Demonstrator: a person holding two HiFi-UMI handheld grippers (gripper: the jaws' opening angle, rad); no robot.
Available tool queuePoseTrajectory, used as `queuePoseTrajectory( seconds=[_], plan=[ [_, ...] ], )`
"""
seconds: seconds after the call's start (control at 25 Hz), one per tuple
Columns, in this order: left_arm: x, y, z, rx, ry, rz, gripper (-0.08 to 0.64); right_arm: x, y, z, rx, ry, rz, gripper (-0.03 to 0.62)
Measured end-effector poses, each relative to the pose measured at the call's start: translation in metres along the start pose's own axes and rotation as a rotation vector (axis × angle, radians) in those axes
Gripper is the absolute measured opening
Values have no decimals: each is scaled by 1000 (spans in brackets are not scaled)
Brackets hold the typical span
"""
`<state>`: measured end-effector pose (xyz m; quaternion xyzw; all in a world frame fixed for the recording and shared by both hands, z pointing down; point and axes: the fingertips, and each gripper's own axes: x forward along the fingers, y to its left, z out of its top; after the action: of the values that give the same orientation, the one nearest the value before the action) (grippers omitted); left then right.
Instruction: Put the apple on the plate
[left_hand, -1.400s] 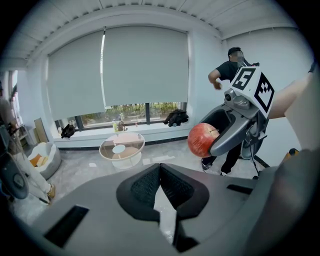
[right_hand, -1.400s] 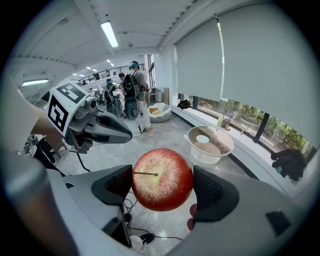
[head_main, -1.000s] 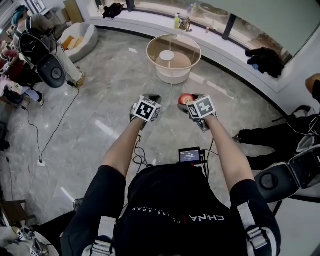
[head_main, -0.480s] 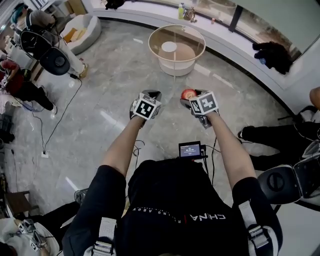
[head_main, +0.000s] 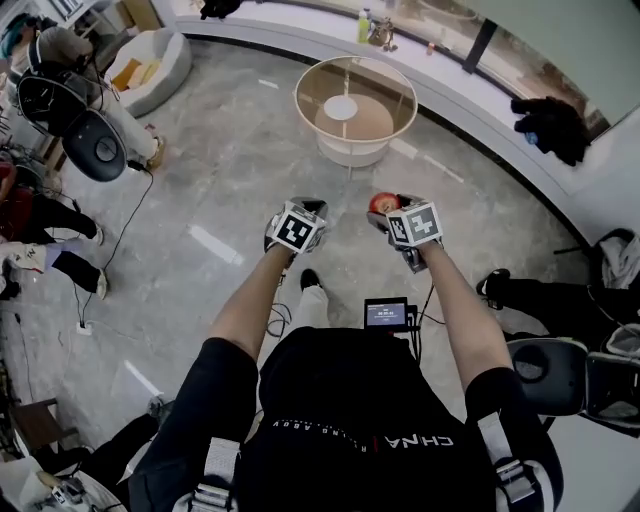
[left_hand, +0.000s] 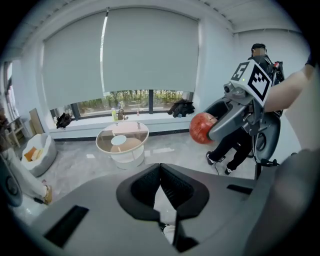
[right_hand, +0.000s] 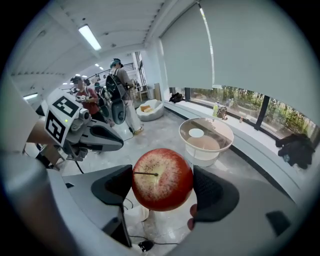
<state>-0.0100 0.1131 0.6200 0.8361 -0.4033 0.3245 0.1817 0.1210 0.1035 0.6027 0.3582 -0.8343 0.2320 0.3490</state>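
A red apple (right_hand: 162, 179) with its stem toward the camera sits between the jaws of my right gripper (right_hand: 162, 187), which is shut on it. In the head view the apple (head_main: 380, 203) shows at the tip of the right gripper (head_main: 385, 208), held in the air above the floor. My left gripper (head_main: 306, 208) hovers beside it, shut and holding nothing, with its pads meeting (left_hand: 160, 168). A small white plate (head_main: 341, 108) lies on the round glass-topped table (head_main: 398, 92) ahead of both grippers, some way off. The same plate (right_hand: 196, 133) appears beyond the apple.
A marble floor stretches to a curved window ledge (head_main: 470, 85) with bottles and black clothing (head_main: 548, 125). People and chairs (head_main: 70, 110) stand at the left, next to a white lounge seat (head_main: 150, 62). Cables (head_main: 100, 270) run over the floor. A dark chair (head_main: 560, 375) is at the right.
The view has shifted slightly forward and the round table looks a little nearer. Both grippers keep their pose, and the apple stays held in the right one.
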Motion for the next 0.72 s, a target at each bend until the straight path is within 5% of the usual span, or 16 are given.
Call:
queuePoseTrajectory(
  seconds=[0.4,0.72],
  plan=[
    [33,175,49,12,20,-94,17,102,-18,145,79,-19,-51,385],
    [59,233,83,1,-11,-117,17,156,-40,194,101,-5,-29,386]
  ],
)
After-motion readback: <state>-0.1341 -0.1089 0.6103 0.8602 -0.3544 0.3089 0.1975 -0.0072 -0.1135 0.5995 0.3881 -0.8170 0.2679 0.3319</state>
